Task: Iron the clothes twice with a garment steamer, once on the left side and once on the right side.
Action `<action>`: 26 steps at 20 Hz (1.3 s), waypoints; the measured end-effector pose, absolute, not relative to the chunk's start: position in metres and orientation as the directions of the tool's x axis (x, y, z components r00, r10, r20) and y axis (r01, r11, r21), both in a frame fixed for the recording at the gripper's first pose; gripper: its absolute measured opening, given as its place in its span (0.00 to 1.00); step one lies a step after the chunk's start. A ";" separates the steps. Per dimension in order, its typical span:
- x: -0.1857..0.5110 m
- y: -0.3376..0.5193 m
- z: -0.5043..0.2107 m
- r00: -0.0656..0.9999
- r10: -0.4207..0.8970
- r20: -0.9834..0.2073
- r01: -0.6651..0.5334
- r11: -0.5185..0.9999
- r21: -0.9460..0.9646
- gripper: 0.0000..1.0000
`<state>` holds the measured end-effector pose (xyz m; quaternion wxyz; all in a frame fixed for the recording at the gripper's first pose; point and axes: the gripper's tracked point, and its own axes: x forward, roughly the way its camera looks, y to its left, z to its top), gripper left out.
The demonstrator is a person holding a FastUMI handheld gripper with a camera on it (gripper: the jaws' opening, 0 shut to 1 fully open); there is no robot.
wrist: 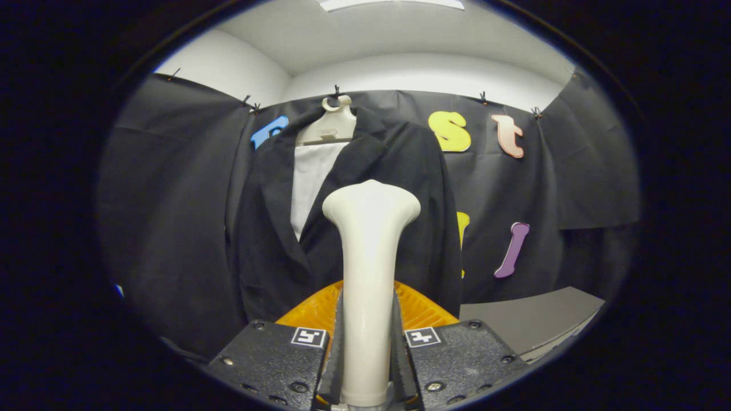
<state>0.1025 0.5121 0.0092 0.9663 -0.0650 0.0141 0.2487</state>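
Gripper view
Tongs: the tongs (368,354) are closed on the handle of the garment steamer (370,268), one finger pressing on each side of it, so the gap between them is only as wide as the handle.
Garment steamer: a pale, smooth wand standing upright between the fingers, narrow where it is gripped and flaring into a wide head at the top; the head is raised in front of the jacket's chest, and whether it touches the cloth cannot be told.
Jacket: a dark jacket (274,240) hangs beyond the fingers on a pale hanger (331,127) clipped at the top of the booth wall; its front lies open with both lapels showing.
Shirt: a white garment (311,182) shows inside the jacket's opening, to the left of the steamer head.
Orange thing: a ribbed orange object (311,311) lies just ahead of the fingers, behind the steamer's handle and below the jacket's hem; what it is cannot be told.
Tabletop: a grey tabletop (531,319) shows to the right of the fingers, below the wall cloth.
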 end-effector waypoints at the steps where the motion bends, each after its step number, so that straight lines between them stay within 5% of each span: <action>1: 0.098 0.512 0.001 0.875 0.478 -0.072 -0.484 0.867 -0.121 0.37; 26: 0.056 0.438 -0.149 0.858 0.365 -0.360 -0.436 0.890 -0.136 0.37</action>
